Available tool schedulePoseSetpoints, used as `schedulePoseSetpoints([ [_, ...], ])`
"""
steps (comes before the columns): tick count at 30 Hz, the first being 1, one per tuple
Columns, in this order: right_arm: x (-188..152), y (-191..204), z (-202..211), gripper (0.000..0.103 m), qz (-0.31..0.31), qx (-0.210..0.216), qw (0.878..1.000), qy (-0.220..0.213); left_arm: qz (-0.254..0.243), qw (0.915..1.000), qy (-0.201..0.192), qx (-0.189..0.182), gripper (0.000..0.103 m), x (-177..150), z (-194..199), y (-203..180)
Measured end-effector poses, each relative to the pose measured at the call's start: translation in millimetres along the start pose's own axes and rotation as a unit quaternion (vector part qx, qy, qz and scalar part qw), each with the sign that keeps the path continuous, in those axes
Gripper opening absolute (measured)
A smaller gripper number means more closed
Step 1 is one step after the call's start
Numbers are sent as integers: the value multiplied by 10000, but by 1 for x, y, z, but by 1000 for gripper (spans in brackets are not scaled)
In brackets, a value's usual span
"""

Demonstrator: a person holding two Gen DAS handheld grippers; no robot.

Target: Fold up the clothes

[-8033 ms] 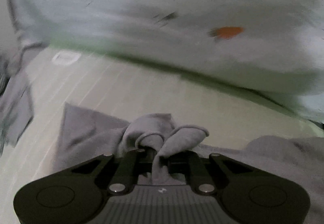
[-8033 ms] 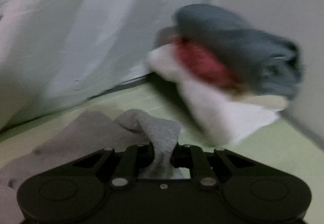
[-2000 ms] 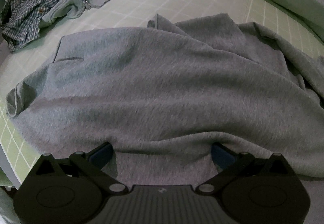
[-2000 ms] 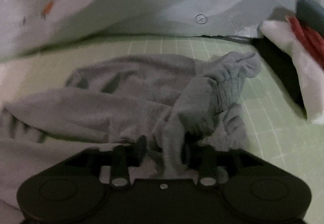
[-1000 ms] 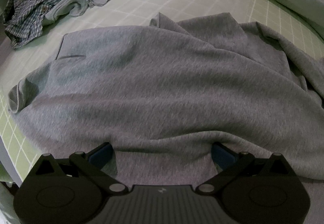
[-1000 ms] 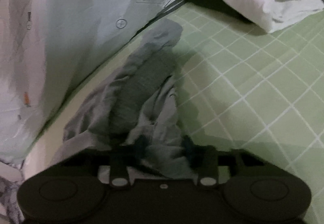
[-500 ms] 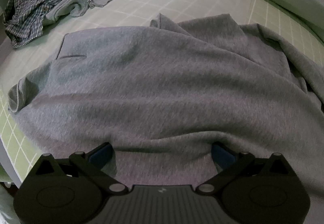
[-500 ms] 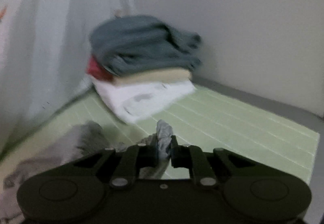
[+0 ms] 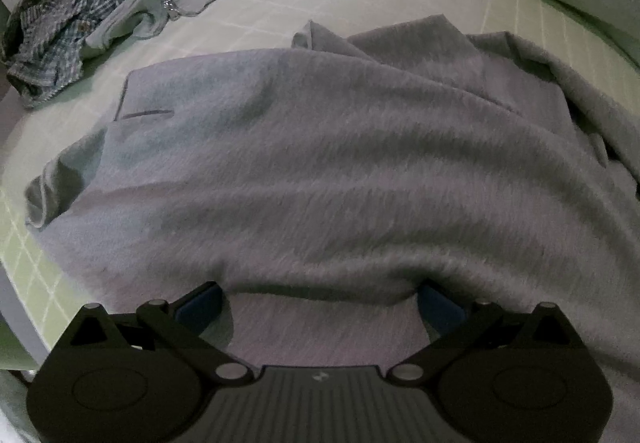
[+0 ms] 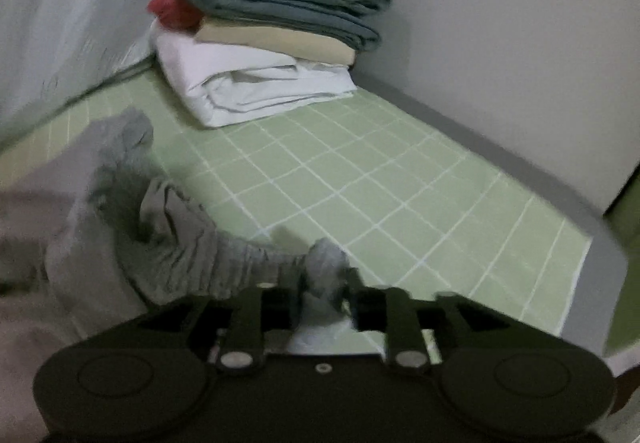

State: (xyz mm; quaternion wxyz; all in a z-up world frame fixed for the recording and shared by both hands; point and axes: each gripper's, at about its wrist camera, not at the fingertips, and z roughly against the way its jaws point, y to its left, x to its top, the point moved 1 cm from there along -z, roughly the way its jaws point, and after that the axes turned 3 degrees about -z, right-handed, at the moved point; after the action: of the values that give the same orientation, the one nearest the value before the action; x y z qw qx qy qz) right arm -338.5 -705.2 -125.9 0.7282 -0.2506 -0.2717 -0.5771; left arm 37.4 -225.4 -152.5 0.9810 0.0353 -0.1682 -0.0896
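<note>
Right gripper jaws, just easing apart, straddle the grey garment's bunched sleeve trailing toward 10 o'clock; left gripper jaws gape wide over it.

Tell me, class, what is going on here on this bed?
A person with a claw in each hand is folding a grey garment on a green checked sheet. The left claw is spread wide on the cloth. The right claw has just been opening around a bunched sleeve end. A folded stack sits nearby.

From the left wrist we look steeply down, close over the grey garment; from the right, slanting toward the wall. Both show it.
</note>
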Motion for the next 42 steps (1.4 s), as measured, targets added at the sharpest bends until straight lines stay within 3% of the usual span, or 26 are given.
schedulePoseSetpoints([
  [6,12,17,23,75,328,-67,9988,-358,-96,9997,-165,126,103,-4,15,13],
  [16,-5,76,71,81,739,315,9954,-518,-141,9994,-324,15,103,2,30,46],
  [26,-58,143,90,87,831,614,9946,-53,-241,9979,-543,-257,103,36,25,86],
  [31,-84,176,89,89,730,677,9948,206,-567,9940,-799,-477,103,65,20,87],
  [35,-99,198,81,89,509,653,9957,425,-730,9890,-1016,-793,101,97,13,85],
  [37,-102,207,76,89,402,593,9963,473,-791,9850,-1086,-1084,94,115,7,82],
  [42,-99,216,68,97,177,455,9972,567,-874,9756,-929,-1787,91,156,-21,65],
])
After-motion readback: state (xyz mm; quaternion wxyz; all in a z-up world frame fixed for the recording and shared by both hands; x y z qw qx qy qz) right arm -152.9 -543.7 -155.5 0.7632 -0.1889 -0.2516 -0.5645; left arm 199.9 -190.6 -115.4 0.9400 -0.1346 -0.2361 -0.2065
